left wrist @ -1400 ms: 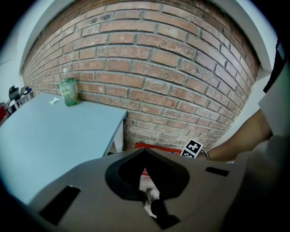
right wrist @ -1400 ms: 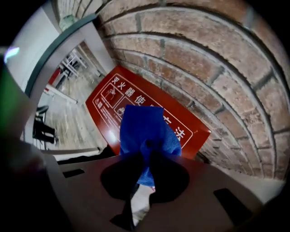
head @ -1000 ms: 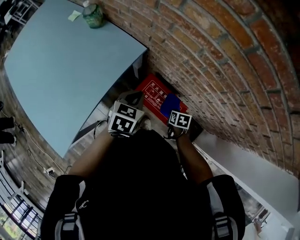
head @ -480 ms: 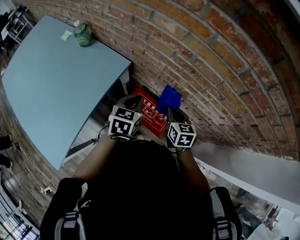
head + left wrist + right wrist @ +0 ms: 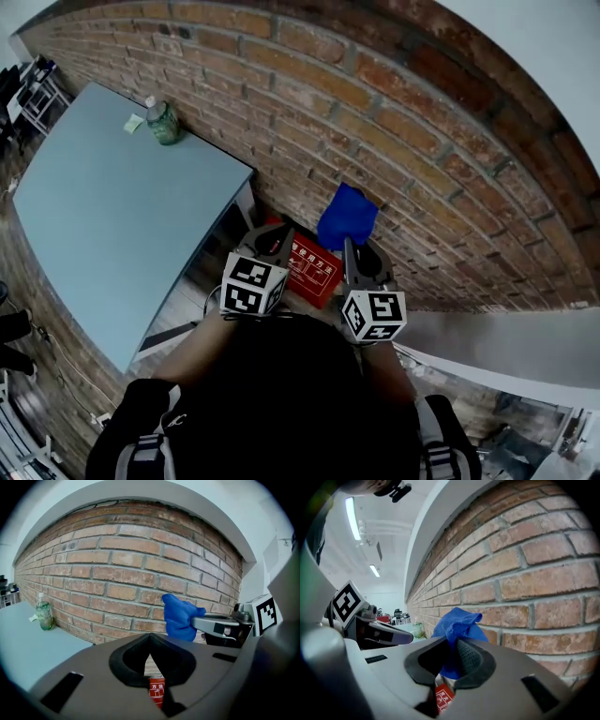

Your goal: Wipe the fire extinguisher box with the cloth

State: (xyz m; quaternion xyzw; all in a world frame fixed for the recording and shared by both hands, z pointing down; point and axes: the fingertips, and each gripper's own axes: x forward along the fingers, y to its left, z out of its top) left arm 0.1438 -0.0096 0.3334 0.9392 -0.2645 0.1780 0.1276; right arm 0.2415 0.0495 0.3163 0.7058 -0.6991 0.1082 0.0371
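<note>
My right gripper (image 5: 451, 654) pinches the blue cloth (image 5: 347, 216) near the brick wall (image 5: 422, 141); left gripper (image 5: 150, 656) pressed together, empty. Red fire extinguisher box (image 5: 317, 272) sits below, beside the table (image 5: 94, 216) bearing a bottle (image 5: 165, 123).

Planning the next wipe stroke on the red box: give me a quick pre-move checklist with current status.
1. Crumpled blue cloth clamped in right gripper: ok.
2. Left gripper jaws together, nothing between them: ok.
3. Cloth touching red rectangular fire extinguisher box: not ok, it is held up in front of the brick wall.
4. Box surface free of obstacles: cannot tell, the grippers hide most of it.
</note>
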